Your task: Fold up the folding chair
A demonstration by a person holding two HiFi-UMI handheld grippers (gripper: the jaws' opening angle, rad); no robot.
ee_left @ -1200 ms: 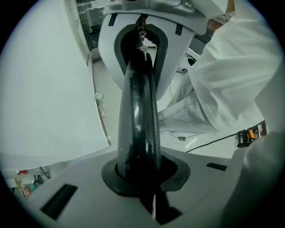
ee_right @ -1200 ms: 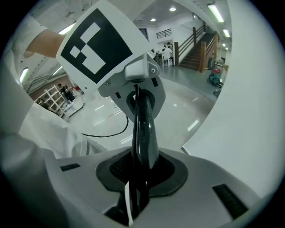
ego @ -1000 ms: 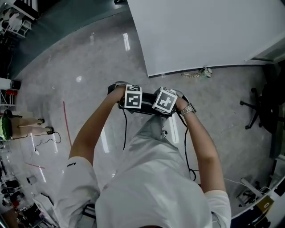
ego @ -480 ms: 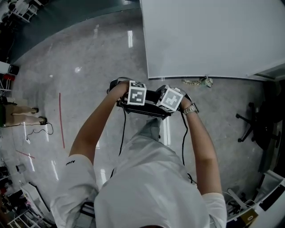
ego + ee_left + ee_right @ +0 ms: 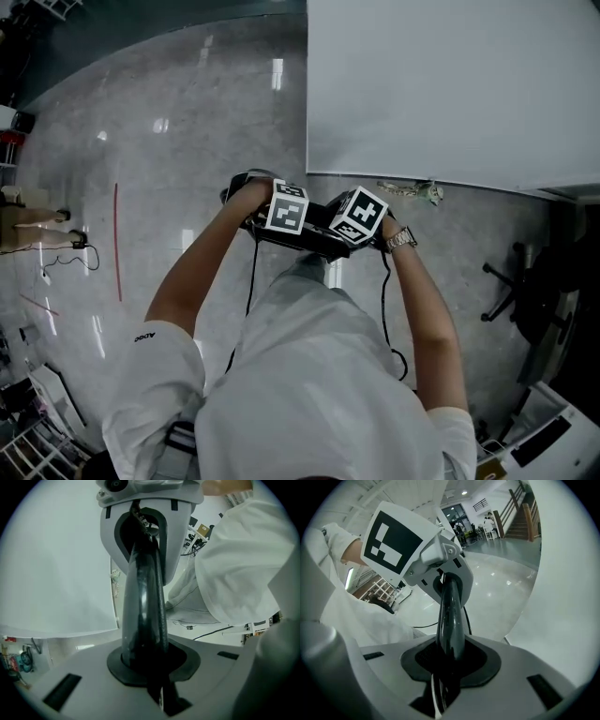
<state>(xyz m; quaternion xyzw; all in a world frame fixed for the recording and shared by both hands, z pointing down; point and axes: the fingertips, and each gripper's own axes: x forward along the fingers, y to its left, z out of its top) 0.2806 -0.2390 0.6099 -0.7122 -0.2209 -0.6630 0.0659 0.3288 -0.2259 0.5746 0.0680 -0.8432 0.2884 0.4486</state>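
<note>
The folding chair shows only as a glossy black tube held across in front of the person; the rest is hidden under the body and arms. My left gripper and right gripper sit side by side on it, marker cubes up. In the left gripper view the tube runs from my left gripper, shut on it, up into the other gripper. The right gripper view shows the same tube clamped in my right gripper, with the left gripper's cube beyond.
A large white wall panel stands just ahead, with scraps at its foot. A black office chair is at the right. A black cable hangs by the right arm. A red line marks the glossy grey floor.
Both hands have carried the tube along together across the floor. The white panel now lies closer and fills more of the head view. Both grips look the same.
</note>
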